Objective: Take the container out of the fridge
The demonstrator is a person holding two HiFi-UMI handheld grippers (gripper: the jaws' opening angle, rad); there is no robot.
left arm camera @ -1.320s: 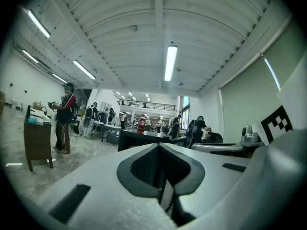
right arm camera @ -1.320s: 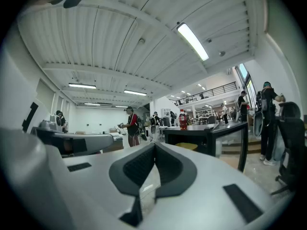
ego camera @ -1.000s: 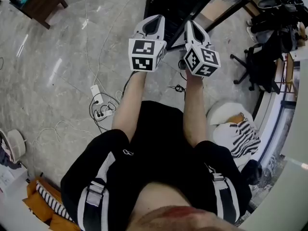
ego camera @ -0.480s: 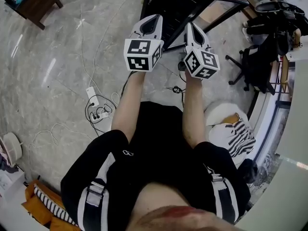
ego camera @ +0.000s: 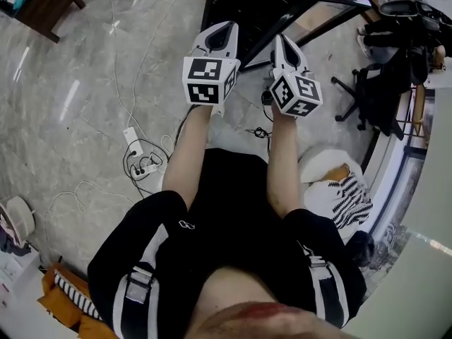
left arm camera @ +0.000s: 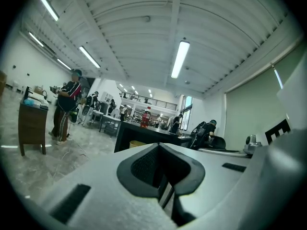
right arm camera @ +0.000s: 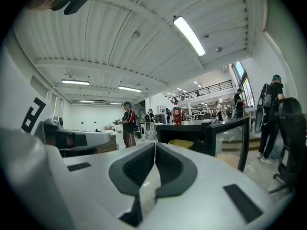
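A low black fridge (right arm camera: 201,133) stands ahead of me, with a red bottle (right arm camera: 177,115) on its top. Inside it a yellow container (right arm camera: 181,143) shows. The left gripper view shows the same fridge (left arm camera: 129,135) and the yellow container (left arm camera: 136,143). From the head view only the fridge's black top (ego camera: 261,6) is visible, beyond both grippers. My left gripper (ego camera: 224,28) and right gripper (ego camera: 280,39) are held side by side at chest height, short of the fridge. Both are shut, with nothing between the pads (left arm camera: 144,164) (right arm camera: 136,166).
A power strip with cables (ego camera: 131,136) lies on the marble floor at the left. A brown wooden table (ego camera: 42,2) stands far left. An office chair with black bags (ego camera: 381,83) and a striped cloth (ego camera: 349,196) are on the right. A person (left arm camera: 67,109) stands across the room.
Both grippers keep the same pose, side by side. The floor and the power strip have slid slightly left and down in the head view.
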